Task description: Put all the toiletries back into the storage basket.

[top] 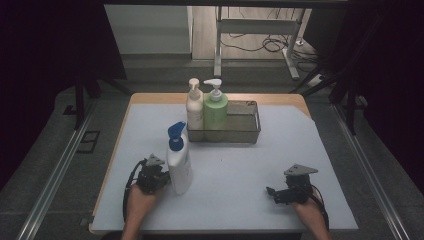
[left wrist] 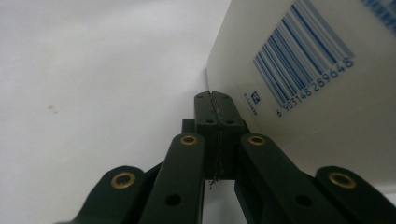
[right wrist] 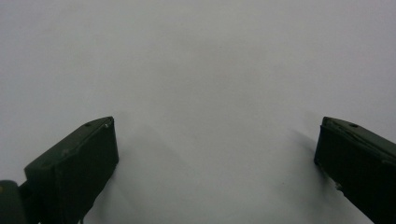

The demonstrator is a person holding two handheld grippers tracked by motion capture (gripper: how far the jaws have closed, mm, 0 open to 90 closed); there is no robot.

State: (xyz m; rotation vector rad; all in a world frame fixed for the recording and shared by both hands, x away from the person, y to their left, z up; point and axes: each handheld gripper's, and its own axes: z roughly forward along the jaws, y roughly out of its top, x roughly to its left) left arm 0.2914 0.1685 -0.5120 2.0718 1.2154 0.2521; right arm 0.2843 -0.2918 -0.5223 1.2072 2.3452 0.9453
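High view looks forward and down over the whole table; both gripper views skim its white surface at close range (left one nearly against the white bottle).

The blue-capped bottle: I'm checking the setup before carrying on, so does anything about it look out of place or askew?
The blue-capped bottle stands upright on the table, outside the wire basket that holds the other two bottles. The left gripper, jaws shut, is at its base. Nothing is spilled or tipped.

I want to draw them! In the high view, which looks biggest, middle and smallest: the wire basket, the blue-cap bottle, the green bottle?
1. Wire basket, widest.
2. Blue-cap bottle, though it stands nearer the camera, which may make it look bigger.
3. Green bottle, smallest-looking, standing in the basket.
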